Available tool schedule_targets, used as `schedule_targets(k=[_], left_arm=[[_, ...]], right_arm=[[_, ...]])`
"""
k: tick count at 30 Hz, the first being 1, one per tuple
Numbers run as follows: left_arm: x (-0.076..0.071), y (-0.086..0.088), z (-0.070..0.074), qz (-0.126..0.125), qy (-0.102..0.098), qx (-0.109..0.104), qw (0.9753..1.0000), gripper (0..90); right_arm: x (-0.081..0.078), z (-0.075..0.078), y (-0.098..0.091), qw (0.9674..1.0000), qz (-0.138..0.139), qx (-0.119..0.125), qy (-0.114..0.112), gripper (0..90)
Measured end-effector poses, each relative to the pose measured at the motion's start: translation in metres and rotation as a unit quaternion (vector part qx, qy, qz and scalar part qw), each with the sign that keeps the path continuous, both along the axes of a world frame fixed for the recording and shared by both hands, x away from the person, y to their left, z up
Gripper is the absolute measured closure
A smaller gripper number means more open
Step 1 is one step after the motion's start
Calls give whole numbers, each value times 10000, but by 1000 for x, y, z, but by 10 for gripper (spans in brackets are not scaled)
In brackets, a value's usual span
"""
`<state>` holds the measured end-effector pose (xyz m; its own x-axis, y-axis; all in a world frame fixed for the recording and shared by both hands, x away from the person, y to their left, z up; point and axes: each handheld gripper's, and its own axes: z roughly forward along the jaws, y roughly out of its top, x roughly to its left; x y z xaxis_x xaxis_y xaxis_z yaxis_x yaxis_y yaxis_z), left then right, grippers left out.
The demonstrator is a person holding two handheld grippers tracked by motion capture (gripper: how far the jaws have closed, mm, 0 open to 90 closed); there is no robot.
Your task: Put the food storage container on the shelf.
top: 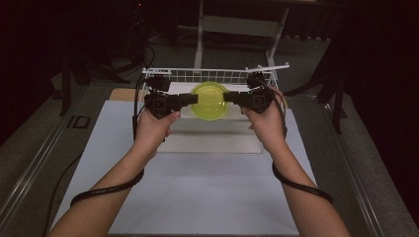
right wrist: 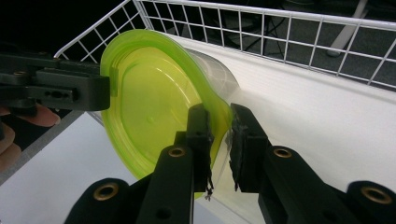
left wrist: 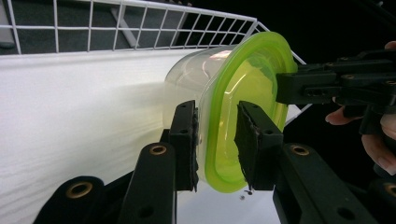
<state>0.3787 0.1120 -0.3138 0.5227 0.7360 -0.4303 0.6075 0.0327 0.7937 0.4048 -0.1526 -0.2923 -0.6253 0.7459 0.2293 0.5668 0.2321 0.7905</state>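
Container (top: 210,100) x1, green lid | left tongs (left wrist: 215,140), right tongs (right wrist: 219,135) apparently pinching rim

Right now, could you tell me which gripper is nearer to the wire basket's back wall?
Neither clearly: the left gripper and right gripper clamp opposite edges of the green-lidded container, about level, equally short of the wire basket's back wall.

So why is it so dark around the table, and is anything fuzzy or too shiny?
High view: the room is nearly black, light falls on the white table. Left gripper view: the white surface is washed out by glare, and the green lid is sharp. Right gripper view: the lid's nearest edge blurs behind the right gripper, and the wire basket bends slightly.
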Motion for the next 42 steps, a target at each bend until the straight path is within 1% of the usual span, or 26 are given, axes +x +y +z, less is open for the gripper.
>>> schedule_targets(k=[2,4,5,8,9,10,11,12,13,15,16,19,20,21,23,24,25,28,29,30,32,35,37,40,41,42], left_arm=[[2,1,1,24,34,-44,10000,716],[4,1,1,59,52,-86,9999,716],[7,1,2,96,61,-75,9999,745],[11,0,2,136,49,-42,9999,745],[12,0,3,145,33,-53,9999,745],[13,0,3,163,37,-68,9998,745],[14,0,3,178,34,-92,9998,744],[16,0,3,186,49,-114,9998,709],[17,-1,3,188,76,-124,9997,706],[19,-2,3,200,68,-26,9998,706],[20,-1,2,212,74,1,9997,706],[24,0,-1,242,165,-32,9996,705],[26,1,-2,254,209,-83,9994,686],[28,1,-2,267,229,-50,9994,686],[30,1,-3,317,199,-3,9993,675],[32,1,-3,328,209,19,9992,653],[34,1,-4,341,216,20,9992,653],[40,1,-5,453,232,85,9987,598],[41,1,-5,492,201,121,9985,593],[41,1,-4,517,168,162,9984,575],[41,0,-4,483,142,133,9986,571],[40,-3,-3,461,177,125,9987,573],[39,-1,-3,423,194,70,9989,567],[37,1,-3,490,180,136,9985,482],[36,2,-2,512,153,164,9984,454],[34,3,0,548,77,180,9983,455]], right_arm=[[5,0,-1,9998,-57,123,154,789],[5,0,-1,9998,-57,123,154,789],[13,1,-1,9993,-113,188,286,785],[17,2,0,9991,-178,180,336,777],[19,2,1,9989,-200,191,370,768],[22,2,1,9985,-257,207,431,711],[24,2,0,9981,-300,232,476,693],[26,3,0,9981,-354,227,457,693],[27,3,0,9980,-386,231,439,692],[27,3,0,9980,-410,230,421,694],[27,2,0,9981,-420,184,417,694],[28,1,1,9979,-420,217,439,694],[30,1,1,9976,-439,222,487,694],[30,1,1,9976,-439,222,487,694],[32,-1,2,9972,-458,240,547,694],[32,-1,3,9970,-461,249,562,694],[32,-1,3,9970,-461,249,562,694],[31,-1,4,9970,-451,299,559,686],[31,-1,5,9970,-466,295,547,678],[31,0,5,9971,-468,269,541,679],[31,0,4,9968,-473,324,553,683],[30,1,4,9966,-474,340,575,684],[30,1,3,9965,-480,360,585,665],[27,2,2,9972,-510,317,453,627],[25,2,2,9974,-494,313,417,618],[24,3,2,9977,-513,283,355,617]])
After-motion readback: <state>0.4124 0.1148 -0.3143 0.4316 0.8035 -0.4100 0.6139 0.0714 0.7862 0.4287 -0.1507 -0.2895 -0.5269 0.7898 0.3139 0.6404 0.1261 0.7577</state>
